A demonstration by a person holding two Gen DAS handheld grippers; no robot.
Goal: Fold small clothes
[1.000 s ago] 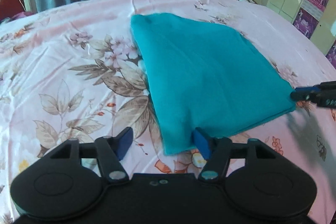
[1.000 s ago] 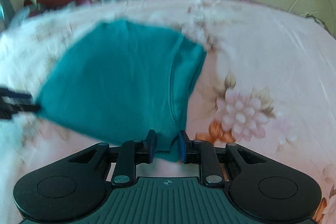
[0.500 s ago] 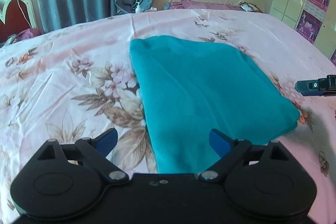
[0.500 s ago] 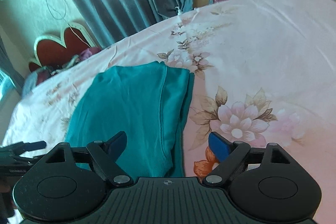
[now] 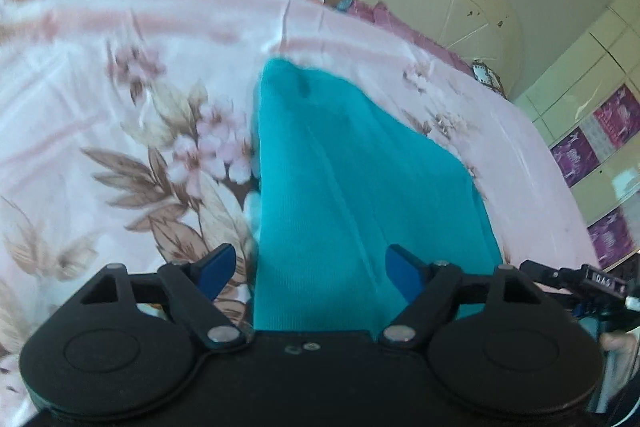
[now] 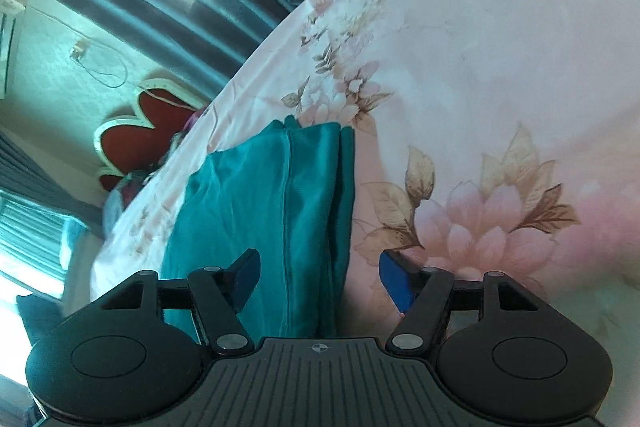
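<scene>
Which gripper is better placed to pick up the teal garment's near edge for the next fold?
Left, narrowly. The left gripper has the teal garment filling the gap between its closing fingers. The right gripper, also closing, straddles only the folded side edge, half over the bedsheet.

Matt teal knit cloth [image 5: 344, 195], seemingly ribbed, on smooth floral cotton-like bedsheet [image 5: 120, 75].

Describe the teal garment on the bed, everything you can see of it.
The teal knit garment lies folded flat in several layers on the pink floral bedsheet. Its fabric looks soft and finely ribbed, with a stitched seam running lengthwise and stacked folded edges along one side. Its near end sits between the fingers of both grippers, whose jaws are closing, but no pad presses it.
</scene>
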